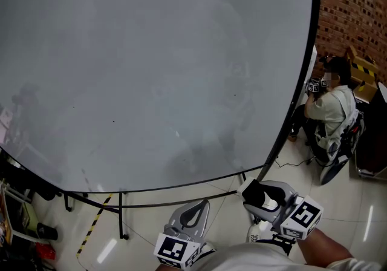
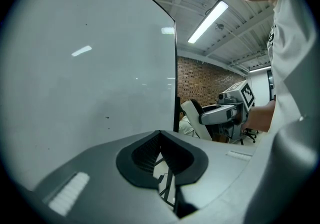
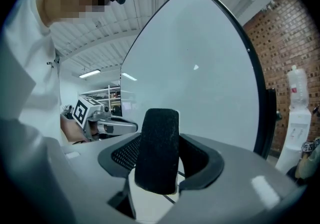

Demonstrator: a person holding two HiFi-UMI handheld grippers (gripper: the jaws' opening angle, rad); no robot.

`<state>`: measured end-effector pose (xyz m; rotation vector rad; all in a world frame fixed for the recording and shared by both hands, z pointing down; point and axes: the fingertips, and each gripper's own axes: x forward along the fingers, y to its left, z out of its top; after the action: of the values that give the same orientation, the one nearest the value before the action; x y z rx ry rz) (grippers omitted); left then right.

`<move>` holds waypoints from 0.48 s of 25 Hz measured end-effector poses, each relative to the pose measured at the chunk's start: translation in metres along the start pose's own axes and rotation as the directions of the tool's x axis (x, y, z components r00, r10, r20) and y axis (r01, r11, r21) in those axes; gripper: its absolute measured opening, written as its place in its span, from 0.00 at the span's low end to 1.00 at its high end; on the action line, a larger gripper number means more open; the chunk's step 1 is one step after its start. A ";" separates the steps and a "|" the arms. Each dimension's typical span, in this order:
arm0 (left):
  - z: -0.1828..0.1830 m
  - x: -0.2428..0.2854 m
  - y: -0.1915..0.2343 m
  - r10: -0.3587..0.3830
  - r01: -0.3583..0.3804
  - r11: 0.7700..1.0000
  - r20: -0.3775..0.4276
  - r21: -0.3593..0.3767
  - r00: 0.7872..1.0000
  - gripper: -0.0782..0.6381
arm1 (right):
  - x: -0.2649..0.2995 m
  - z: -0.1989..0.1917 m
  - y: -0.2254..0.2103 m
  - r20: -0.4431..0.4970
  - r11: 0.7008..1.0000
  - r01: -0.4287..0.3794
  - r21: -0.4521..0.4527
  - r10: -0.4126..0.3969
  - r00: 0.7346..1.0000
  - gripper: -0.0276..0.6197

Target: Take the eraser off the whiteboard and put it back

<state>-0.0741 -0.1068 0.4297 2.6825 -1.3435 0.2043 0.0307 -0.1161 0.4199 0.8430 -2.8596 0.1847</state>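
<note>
A large whiteboard (image 1: 151, 70) fills most of the head view; its surface is wiped grey with faint smears. My right gripper (image 1: 259, 193) is held low in front of the board's lower right edge, shut on the eraser (image 3: 157, 150). The eraser has a white body, and its black felt face stands upright between the jaws. My left gripper (image 1: 192, 212) hangs beside it on the left, jaws nearly together with nothing between them (image 2: 162, 160). Each gripper shows in the other's view: right gripper (image 2: 220, 114), left gripper (image 3: 107, 125). Neither touches the board.
The board stands on a black metal frame (image 1: 121, 215) over a tiled floor with yellow-black tape (image 1: 94, 224). A seated person (image 1: 329, 112) is at the right by a brick wall (image 1: 357, 3). Clutter (image 1: 18, 215) lies at the lower left. A water dispenser (image 3: 295, 133) stands at the far right.
</note>
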 end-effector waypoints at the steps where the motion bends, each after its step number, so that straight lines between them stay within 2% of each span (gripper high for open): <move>1: 0.000 0.000 0.000 0.000 0.000 1.000 -0.001 -0.001 1.000 0.13 | 0.001 0.000 0.000 -0.001 1.000 -0.002 -0.001 0.002 1.000 0.41; 12: 0.003 -0.004 -0.003 -0.004 0.004 1.000 0.005 -0.003 1.000 0.13 | -0.001 0.000 0.002 -0.010 1.000 0.010 -0.025 -0.010 1.000 0.41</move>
<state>-0.0739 -0.1028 0.4263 2.6848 -1.3385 0.1947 0.0302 -0.1141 0.4198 0.8496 -2.8419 0.1514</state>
